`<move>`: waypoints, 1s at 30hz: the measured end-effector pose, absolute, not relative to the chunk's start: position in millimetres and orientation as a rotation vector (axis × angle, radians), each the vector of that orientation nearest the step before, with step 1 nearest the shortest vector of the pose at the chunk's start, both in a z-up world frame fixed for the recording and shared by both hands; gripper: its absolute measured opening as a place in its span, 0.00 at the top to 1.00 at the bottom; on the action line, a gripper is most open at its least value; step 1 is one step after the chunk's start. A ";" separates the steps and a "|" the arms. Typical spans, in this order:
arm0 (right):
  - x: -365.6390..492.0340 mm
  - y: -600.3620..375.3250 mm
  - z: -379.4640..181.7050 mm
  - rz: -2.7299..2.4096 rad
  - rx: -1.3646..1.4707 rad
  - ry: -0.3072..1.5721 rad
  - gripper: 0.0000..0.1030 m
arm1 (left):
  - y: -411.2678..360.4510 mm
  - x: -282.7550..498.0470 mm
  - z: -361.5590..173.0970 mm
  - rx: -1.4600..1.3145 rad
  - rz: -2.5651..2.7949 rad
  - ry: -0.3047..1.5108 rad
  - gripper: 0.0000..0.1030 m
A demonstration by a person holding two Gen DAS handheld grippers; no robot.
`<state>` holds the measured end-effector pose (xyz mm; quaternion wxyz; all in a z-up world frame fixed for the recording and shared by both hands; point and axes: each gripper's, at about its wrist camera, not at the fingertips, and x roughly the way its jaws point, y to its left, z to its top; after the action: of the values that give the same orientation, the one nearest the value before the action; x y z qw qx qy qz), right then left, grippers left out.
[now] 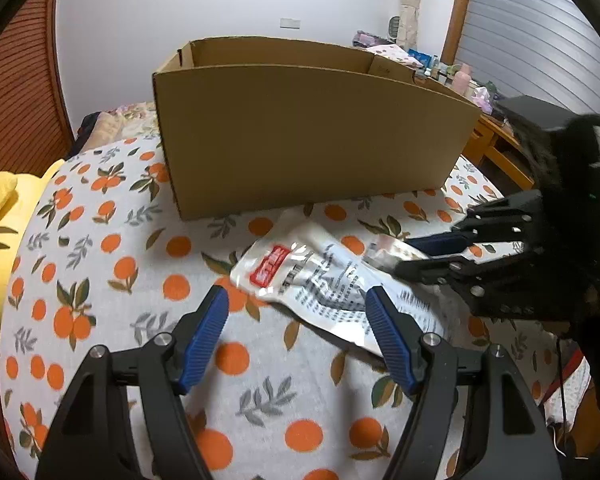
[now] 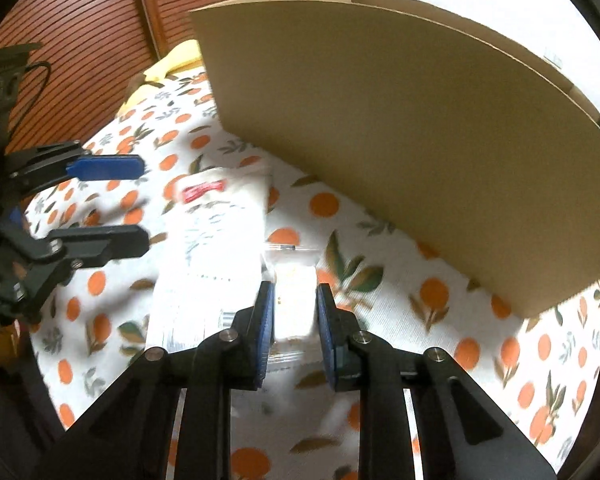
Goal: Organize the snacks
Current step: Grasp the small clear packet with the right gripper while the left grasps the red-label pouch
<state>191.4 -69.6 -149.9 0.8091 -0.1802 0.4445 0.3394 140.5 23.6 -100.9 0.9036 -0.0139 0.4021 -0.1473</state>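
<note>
Right hand-held gripper (image 2: 294, 300) nipping small clear packet (image 2: 294, 280). Left hand-held gripper (image 1: 296, 304) open above white pouch (image 1: 300, 276). Cardboard box (image 1: 308, 136) beyond.

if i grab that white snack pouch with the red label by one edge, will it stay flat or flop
Probably flops: the white snack pouch looks like thin, crinkled film lying limp on the tablecloth. Its glossy glare hints it is slippery. It looks flat and thin, so likely light.

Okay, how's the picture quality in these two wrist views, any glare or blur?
Left wrist view: mostly sharp, glare on the white snack packet, right gripper slightly blurred, fisheye bends the cardboard box. Right wrist view: motion-blurred, small clear packet washed out.
</note>
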 end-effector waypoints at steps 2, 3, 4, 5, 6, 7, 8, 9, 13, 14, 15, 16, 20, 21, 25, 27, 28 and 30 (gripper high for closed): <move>181.0 -70.7 -147.6 0.739 -0.372 0.948 0.81 | 24.5 137.5 -103.5 -0.036 -0.296 0.836 0.31; 176.0 -69.9 -147.1 0.747 -0.368 0.946 0.81 | 25.2 136.3 -104.7 -0.044 -0.290 0.839 0.31; 171.2 -69.0 -147.1 0.753 -0.365 0.946 0.81 | 25.6 135.8 -105.8 -0.053 -0.282 0.842 0.31; 167.2 -68.2 -147.5 0.759 -0.363 0.946 0.81 | 25.3 135.9 -106.6 -0.059 -0.277 0.844 0.31; 163.6 -67.1 -148.2 0.763 -0.361 0.945 0.81 | 25.0 136.3 -107.7 -0.067 -0.272 0.847 0.31; 159.3 -65.8 -148.7 0.765 -0.358 0.943 0.81 | 24.3 137.2 -109.3 -0.075 -0.266 0.851 0.31; 156.5 -65.9 -148.5 0.764 -0.354 0.940 0.81 | 23.0 138.6 -111.0 -0.088 -0.264 0.856 0.31; 153.8 -66.0 -148.0 0.759 -0.345 0.935 0.81 | 20.9 138.6 -111.6 -0.101 -0.265 0.861 0.31; 145.6 -80.1 -144.3 0.717 -0.306 0.915 0.81 | 3.3 144.6 -118.5 -0.111 -0.287 0.903 0.31; 144.9 -80.9 -144.7 0.710 -0.298 0.911 0.81 | -1.1 145.7 -120.2 -0.097 -0.284 0.912 0.31; 143.7 -84.8 -143.1 0.702 -0.289 0.905 0.81 | -6.8 147.5 -123.3 -0.083 -0.279 0.927 0.31; 142.1 -89.7 -141.1 0.691 -0.282 0.897 0.81 | -10.9 147.8 -123.6 -0.072 -0.270 0.921 0.30; 137.9 -105.4 -134.9 0.661 -0.258 0.874 0.81 | -23.0 153.3 -124.4 -0.040 -0.244 0.931 0.26; 137.2 -107.5 -134.1 0.656 -0.252 0.870 0.81 | -26.1 154.8 -125.0 -0.029 -0.240 0.932 0.23; 135.1 -114.2 -132.5 0.643 -0.229 0.853 0.81 | -35.8 158.4 -127.1 0.020 -0.220 0.935 0.22; 134.5 -116.2 -132.3 0.640 -0.221 0.847 0.81 | -38.2 158.3 -127.8 0.032 -0.216 0.937 0.25; 134.3 -116.4 -132.5 0.637 -0.218 0.845 0.81 | -38.6 157.2 -127.7 0.038 -0.215 0.932 0.31; 131.6 -120.6 -130.3 0.634 -0.216 0.842 0.81 | -37.1 155.5 -127.4 0.033 -0.228 0.923 0.38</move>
<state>131.6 -120.6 -130.3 0.8587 -0.1027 0.4010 0.3020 155.5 -37.1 -127.4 0.8891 0.0161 0.4441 -0.1100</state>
